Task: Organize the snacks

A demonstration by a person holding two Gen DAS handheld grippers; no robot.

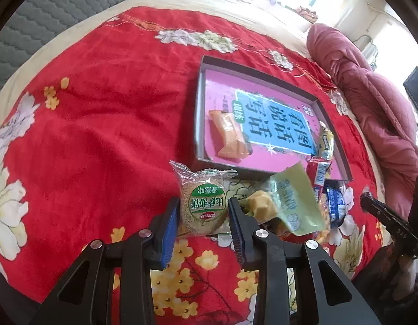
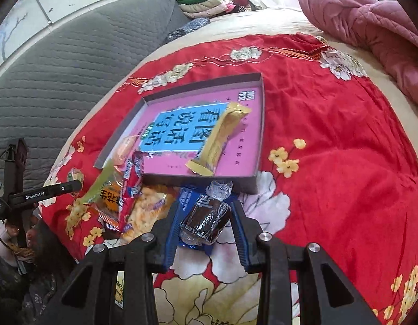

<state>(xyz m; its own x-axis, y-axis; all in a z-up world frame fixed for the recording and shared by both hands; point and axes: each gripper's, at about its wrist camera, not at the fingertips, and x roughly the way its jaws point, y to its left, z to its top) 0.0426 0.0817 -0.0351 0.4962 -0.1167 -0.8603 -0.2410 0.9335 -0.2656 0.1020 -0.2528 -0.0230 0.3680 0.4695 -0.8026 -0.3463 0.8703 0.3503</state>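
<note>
Both grippers were at the grasp step, w/ most of the pile not yet sorted. The left gripper (image 1: 203,214) had its jaws spread either side of a round biscuit pack (image 1: 203,203) lying on the red floral blanket (image 1: 100,124); whether the blue pads actually touched the wrapper couldn't be told. The right gripper (image 2: 206,216) straddled a dark chocolate cake (image 2: 206,216) in clear crinkly film atop a blue packet (image 2: 188,197), jaws wide, approx. touching at most. The shallow cardboard box lid (image 1: 201,113), pink inside w/ a blue printed panel, sat just beyond the pile and held an orange sachet (image 1: 229,135); the right view showed a long yellow bar (image 2: 222,135) in it too. Next move probably: close on each pack, lift, carry over the low rim, release. Film wrappers looked slick and crushable, so a gentle squeeze seemed wise. Other loose snacks, incl. a green pouch (image 1: 293,197), lay just beside.
</note>
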